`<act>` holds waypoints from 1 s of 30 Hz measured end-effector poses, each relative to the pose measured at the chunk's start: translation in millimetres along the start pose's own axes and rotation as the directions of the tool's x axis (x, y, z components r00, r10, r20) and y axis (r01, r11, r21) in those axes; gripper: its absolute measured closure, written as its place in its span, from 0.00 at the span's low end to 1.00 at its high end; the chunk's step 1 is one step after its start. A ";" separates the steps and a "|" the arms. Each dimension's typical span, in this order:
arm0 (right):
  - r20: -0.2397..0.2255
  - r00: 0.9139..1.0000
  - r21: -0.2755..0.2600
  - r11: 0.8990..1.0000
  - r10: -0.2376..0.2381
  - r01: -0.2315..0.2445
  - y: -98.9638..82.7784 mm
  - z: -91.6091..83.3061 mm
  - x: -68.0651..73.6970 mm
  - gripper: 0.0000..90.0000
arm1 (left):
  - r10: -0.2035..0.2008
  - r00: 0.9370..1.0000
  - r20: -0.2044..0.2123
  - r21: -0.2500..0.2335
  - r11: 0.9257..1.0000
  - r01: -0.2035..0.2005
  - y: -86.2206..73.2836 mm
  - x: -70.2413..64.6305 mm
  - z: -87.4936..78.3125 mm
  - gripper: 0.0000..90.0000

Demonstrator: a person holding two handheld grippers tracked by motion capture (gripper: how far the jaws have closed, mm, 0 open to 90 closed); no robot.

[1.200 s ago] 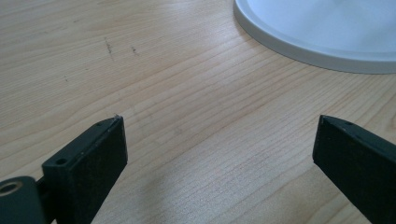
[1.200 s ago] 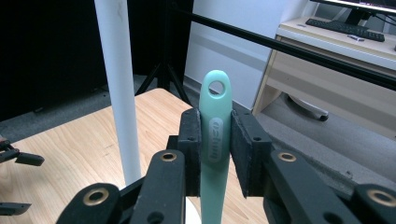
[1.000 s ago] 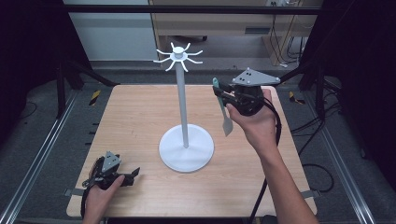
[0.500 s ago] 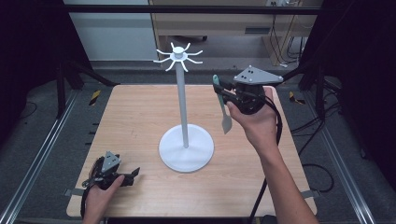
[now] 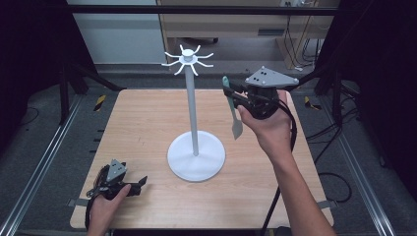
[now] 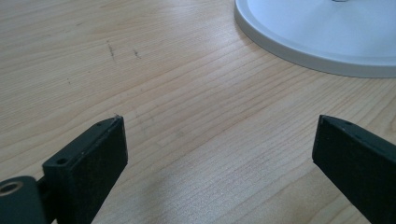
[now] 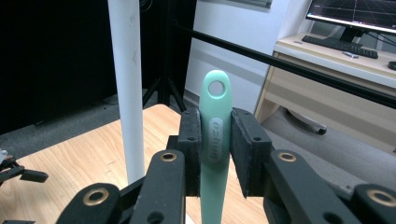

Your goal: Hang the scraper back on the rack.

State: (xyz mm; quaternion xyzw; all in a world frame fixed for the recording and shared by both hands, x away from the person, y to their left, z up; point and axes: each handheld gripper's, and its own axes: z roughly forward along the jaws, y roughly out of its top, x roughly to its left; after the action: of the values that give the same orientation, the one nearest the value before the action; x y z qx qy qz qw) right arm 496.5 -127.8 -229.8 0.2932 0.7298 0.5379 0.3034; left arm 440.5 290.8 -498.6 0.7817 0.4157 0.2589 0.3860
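Observation:
A white stand (image 5: 195,118) with a round base (image 5: 196,157) and a crown of hooks (image 5: 188,60) rises from the middle of the wooden table. My right gripper (image 5: 230,93) is held up to the right of the pole, shut on the handle of a mint-green utensil (image 5: 231,105) whose pale blade hangs down. In the right gripper view the handle (image 7: 215,140) stands upright between the pads, its hanging hole on top, with the pole (image 7: 127,88) just to the left. My left gripper (image 5: 142,182) rests open on the table at the front left, its jaws pointing at the base (image 6: 322,42).
The table (image 5: 142,123) is bare wood around the stand. Metal rails run along both sides, and cables lie on the floor at the right. A desk with a monitor and keyboard (image 7: 341,46) stands beyond the far edge.
The right hand with the utensil has shifted slightly left toward the pole. The left gripper has stayed where it was.

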 end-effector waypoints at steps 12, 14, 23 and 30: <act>-0.002 1.000 -0.028 0.999 -0.015 0.015 13.3 -3.4 5.4 0.83 | 0.001 1.000 0.000 0.001 1.000 -0.001 0.0 -0.1 0.0 0.03; -0.007 1.000 -0.037 0.999 -0.014 0.013 16.2 -4.3 7.2 0.83 | 0.002 1.000 0.001 0.001 1.000 -0.002 0.1 -0.2 0.0 0.03; -0.020 0.999 -0.085 0.996 -0.032 0.030 30.6 -8.9 16.5 0.83 | 0.004 1.000 -0.001 0.002 1.000 -0.004 -0.1 0.3 -0.1 0.03; -0.031 0.998 -0.113 0.993 -0.049 0.045 39.9 -15.3 24.1 0.83 | 0.000 1.000 -0.002 -0.001 1.000 0.000 -0.2 -0.1 0.0 0.03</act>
State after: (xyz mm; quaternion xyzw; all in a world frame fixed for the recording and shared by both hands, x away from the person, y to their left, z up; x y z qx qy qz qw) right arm 473.4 -108.9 -190.8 0.2491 0.7102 0.5757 0.3197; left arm 440.4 290.8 -498.7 0.7812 0.4159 0.2602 0.3860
